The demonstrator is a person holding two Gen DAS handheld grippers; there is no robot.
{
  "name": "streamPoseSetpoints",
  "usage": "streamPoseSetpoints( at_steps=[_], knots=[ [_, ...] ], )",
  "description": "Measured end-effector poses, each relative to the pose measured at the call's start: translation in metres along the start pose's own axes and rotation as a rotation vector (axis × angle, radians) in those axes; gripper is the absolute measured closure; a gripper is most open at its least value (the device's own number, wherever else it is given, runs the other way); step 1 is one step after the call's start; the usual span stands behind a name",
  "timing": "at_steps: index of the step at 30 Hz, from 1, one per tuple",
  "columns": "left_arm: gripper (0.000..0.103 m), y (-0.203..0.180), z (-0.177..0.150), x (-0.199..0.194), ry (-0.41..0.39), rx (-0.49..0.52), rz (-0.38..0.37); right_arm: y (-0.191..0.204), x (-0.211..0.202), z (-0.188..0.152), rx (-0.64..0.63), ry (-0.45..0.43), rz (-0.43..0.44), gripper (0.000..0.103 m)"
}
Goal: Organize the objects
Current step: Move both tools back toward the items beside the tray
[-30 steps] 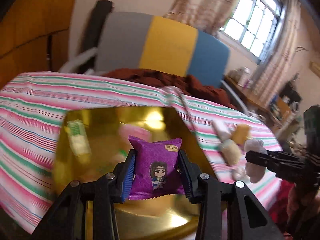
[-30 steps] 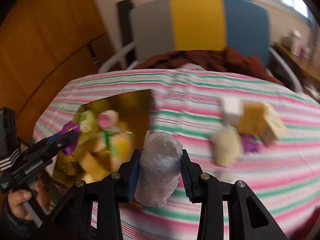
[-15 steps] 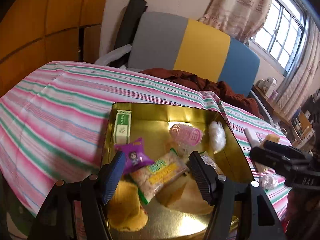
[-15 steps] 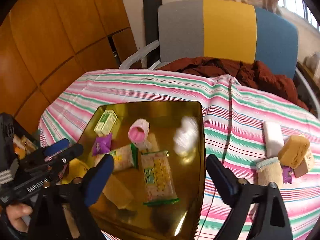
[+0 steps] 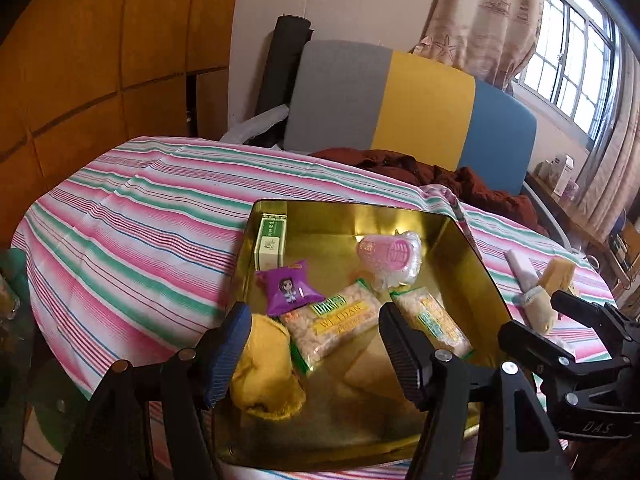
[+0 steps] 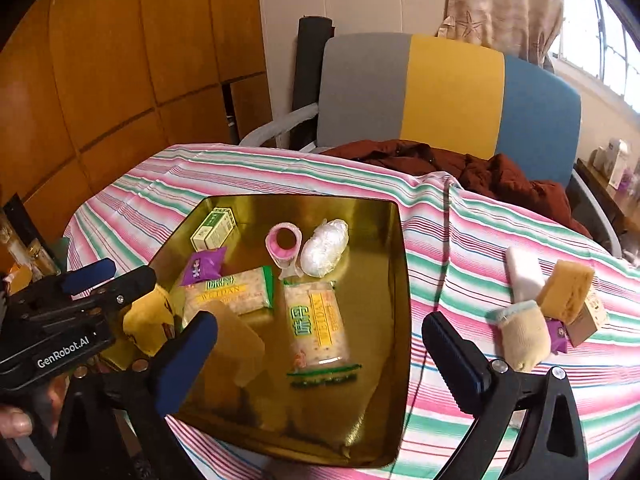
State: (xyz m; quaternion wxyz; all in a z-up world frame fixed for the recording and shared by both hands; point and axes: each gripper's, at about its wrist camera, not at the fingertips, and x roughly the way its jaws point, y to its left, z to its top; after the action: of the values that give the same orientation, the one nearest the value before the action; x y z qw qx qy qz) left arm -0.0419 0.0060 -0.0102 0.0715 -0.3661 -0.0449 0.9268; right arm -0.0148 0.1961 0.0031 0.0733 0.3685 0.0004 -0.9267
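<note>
Both grippers' fingers spread and empty over gold tray (image 6: 400,280) holding 8-odd items; loose cluster (image 6: 548,312) beyond right fingers (image 6: 456,356) remains on desk.

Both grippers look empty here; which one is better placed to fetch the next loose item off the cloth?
Probably the right gripper: open, and nearest the sponge pile beside the gold tray. The left gripper faces the tray.

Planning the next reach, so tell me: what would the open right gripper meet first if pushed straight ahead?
Probably the clear cracker packet with yellow and green print lying in the gold metal tray, which sits between the right gripper fingers; depth is uncertain.
</note>
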Motion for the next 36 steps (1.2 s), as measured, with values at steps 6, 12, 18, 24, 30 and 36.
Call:
streamPoseSetpoints(
  at_steps=[6, 12, 18, 24, 30, 36],
  knots=[
    [0.035, -0.010, -0.009, -0.003, 0.033, 0.028, -0.011, -0.011, -0.011, -0.008, 0.021, -0.014, -0.017, 0.000],
    [0.035, -0.025, -0.015, -0.005, 0.043, 0.072, -0.016, -0.025, -0.017, -0.016, 0.026, 0.005, -0.092, 0.000],
    [0.033, -0.040, -0.017, -0.008, 0.038, 0.128, -0.014, -0.046, -0.021, -0.022, 0.052, 0.018, -0.116, 0.000],
    [0.026, -0.054, -0.017, -0.012, 0.023, 0.174, -0.038, -0.087, -0.025, -0.028, 0.119, 0.036, -0.161, 0.000],
    [0.025, -0.067, -0.016, -0.013, 0.016, 0.214, -0.059, -0.143, -0.033, -0.026, 0.240, 0.049, -0.242, 0.000],
    [0.022, -0.084, -0.014, -0.017, 0.011, 0.251, -0.123, -0.216, -0.049, -0.022, 0.404, 0.034, -0.318, 0.000]
  ],
)
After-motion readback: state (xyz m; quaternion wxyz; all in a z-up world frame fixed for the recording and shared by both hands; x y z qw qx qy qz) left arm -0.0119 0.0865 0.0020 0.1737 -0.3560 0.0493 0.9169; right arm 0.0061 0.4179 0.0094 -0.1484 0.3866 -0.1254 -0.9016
